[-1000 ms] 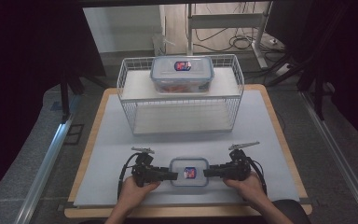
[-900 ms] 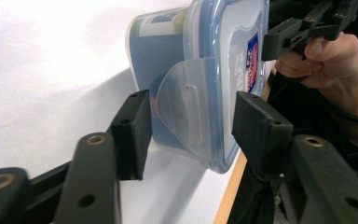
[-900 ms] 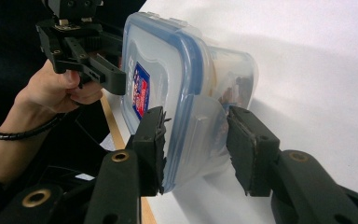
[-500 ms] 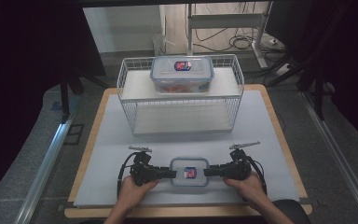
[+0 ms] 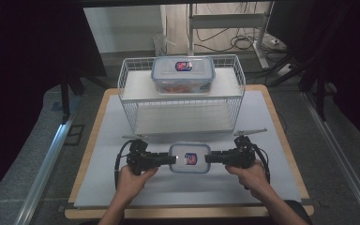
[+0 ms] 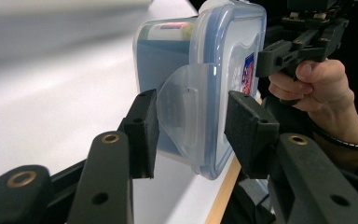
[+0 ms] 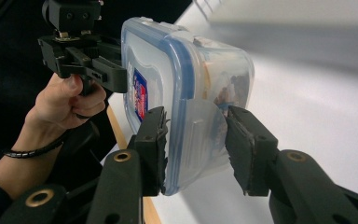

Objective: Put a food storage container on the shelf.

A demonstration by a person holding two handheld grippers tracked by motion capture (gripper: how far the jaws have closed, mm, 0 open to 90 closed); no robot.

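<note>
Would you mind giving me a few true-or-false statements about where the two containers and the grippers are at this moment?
1. A lidded container sits on top of the white wire rack. True.
2. The near container lies between the left gripper and the right gripper. True.
3. The near container has no lid. False: a blue-rimmed lid is on it.
4. The left gripper's jaws straddle a side latch flap. True.
5. The near container is inside the rack. False: it is in front of it, over the white mat.
</note>
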